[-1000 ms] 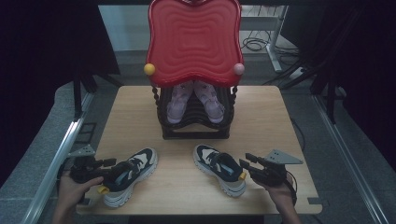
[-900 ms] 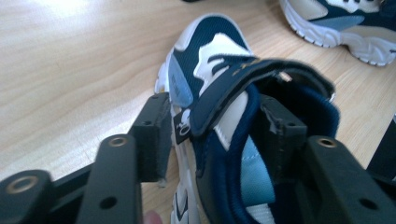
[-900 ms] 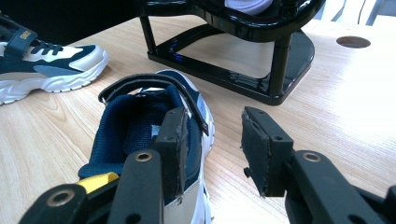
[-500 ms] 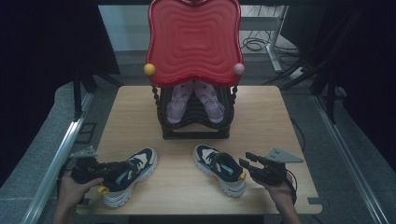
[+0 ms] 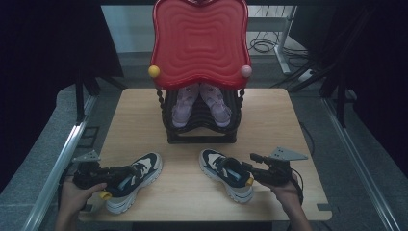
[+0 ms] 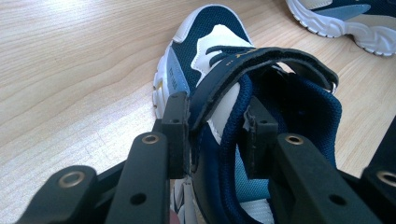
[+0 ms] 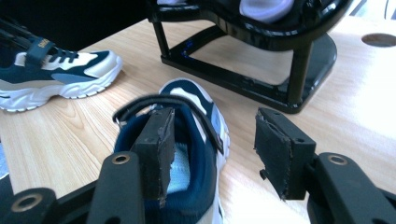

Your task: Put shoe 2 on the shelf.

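Observation:
Two navy-and-white sneakers lie on the wooden table (image 5: 139,110). The left sneaker (image 5: 137,180) points toward the rack. My left gripper (image 5: 126,172) has just been closing on its collar. In the left gripper view one pad (image 6: 177,135) sits outside the side wall and strap of this sneaker (image 6: 210,56), the other inside, both pressing it. My right gripper (image 5: 245,169) is at the heel of the right sneaker (image 5: 226,173) and its jaws have just been opening. One pad (image 7: 156,140) stands inside that shoe (image 7: 196,107); the other is clear of the wall.
A black shoe rack (image 5: 199,130) with a tall red wavy panel (image 5: 199,43) stands at the table's middle back and holds a pair of lilac shoes (image 5: 199,103). The left sneaker (image 7: 56,74) also appears far off in the right gripper view. Bare wood lies between the two sneakers.
Both hands and both sneakers stay where they were. The left jaws look narrower around the left sneaker's collar, and the right jaws stand a little wider.

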The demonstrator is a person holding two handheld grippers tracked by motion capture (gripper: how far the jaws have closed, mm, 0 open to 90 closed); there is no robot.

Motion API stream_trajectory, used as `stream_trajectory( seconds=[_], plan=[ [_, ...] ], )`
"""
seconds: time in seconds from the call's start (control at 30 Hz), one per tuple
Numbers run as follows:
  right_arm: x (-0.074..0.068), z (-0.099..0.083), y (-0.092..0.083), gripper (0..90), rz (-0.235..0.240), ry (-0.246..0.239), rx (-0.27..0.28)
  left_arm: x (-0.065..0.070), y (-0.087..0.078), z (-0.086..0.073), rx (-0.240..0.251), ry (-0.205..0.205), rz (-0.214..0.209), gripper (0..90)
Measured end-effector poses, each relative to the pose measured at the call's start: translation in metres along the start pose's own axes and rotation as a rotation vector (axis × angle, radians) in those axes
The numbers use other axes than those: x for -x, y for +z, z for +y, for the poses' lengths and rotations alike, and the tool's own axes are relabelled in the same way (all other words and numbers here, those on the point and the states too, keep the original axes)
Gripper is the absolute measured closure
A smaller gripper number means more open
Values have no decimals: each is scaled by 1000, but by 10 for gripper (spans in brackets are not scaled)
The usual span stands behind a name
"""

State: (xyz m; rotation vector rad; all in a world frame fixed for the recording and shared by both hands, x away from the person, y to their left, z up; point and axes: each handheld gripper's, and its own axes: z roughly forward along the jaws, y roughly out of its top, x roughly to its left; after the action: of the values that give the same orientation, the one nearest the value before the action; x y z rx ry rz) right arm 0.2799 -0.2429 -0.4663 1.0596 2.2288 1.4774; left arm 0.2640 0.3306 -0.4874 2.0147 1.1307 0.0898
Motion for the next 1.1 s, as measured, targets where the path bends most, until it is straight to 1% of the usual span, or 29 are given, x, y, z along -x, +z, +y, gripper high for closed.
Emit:
stream_trajectory(
  seconds=[0.03,0.23,0.33,0.43,0.53,0.63,0.8,0.93,1.1],
  plan=[
    [0,3,1,476,5,-4,-1,0,0,0,2,0,1,675],
    [1,20,14,474,34,-32,-69,0,0,-2,7,-6,4,678],
    [1,25,22,474,39,-41,-94,1,0,-1,7,-6,5,678],
    [1,28,29,474,55,-44,-116,1,0,-1,8,-10,5,679],
    [1,29,33,475,67,-44,-129,3,0,0,1,-15,9,679],
    [3,28,36,477,79,-30,-149,3,1,0,0,-15,7,679],
    [3,26,40,490,80,-31,-177,2,1,0,3,-19,3,679],
    [3,23,43,511,78,-32,-211,2,1,-1,4,-21,3,679],
    [3,22,45,533,89,-30,-232,2,1,-1,4,-22,4,679]
  ],
)
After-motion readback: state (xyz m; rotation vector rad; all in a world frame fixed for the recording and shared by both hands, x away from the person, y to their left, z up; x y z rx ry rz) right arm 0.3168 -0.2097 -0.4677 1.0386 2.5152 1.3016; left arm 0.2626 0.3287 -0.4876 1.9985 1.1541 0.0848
